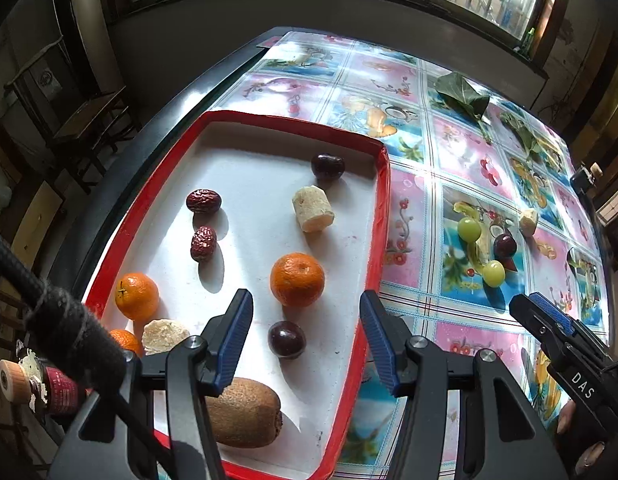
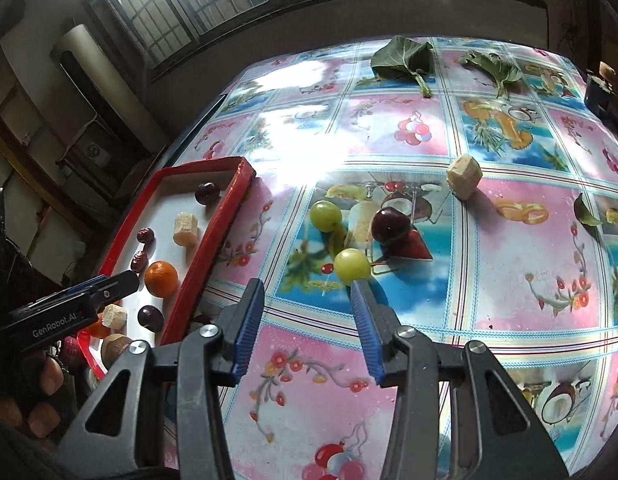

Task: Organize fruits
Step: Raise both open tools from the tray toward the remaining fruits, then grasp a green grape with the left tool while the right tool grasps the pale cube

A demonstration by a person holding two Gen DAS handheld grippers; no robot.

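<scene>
While both tools sit spread w/ nothing pinched, left tool [image 1: 305, 340] hangs over the red tray [image 1: 383, 216]. Right tool [image 2: 309, 320] is near a green grape [image 2: 351, 265] on the worktop [image 2: 509, 264], maybe touching it.

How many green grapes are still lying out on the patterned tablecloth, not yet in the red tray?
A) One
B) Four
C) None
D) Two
D. Two green grapes sit on the tablecloth outside the red tray: one farther off and one nearer, just ahead of the open right gripper, beside a dark plum.
</scene>
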